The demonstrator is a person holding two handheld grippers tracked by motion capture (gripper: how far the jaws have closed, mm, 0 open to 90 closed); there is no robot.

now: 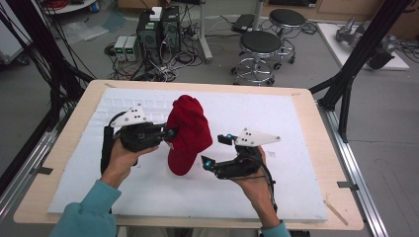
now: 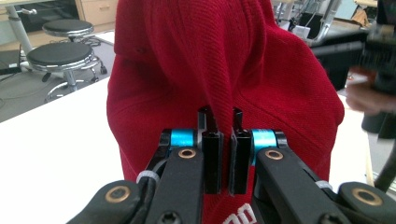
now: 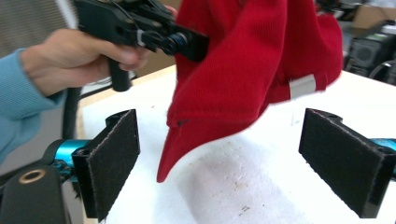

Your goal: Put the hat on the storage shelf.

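A red cap (image 1: 188, 133) hangs above the white foam mat (image 1: 276, 123), lifted at its left side. My left gripper (image 1: 170, 133) is shut on a fold of the cap's fabric (image 2: 223, 112), its jaws pinched close together around the cloth. In the right gripper view the cap (image 3: 243, 79) dangles with its brim pointing down and a silver strap buckle (image 3: 302, 87) at the back. My right gripper (image 1: 215, 150) stands open just right of the cap, its wide black pads (image 3: 114, 158) apart with nothing pressed between them.
The mat lies on a wooden table (image 1: 59, 163). Beyond the far edge stand two black stools (image 1: 260, 47) and computer boxes with cables (image 1: 158, 34). A black frame leg (image 1: 346, 89) rises at the right.
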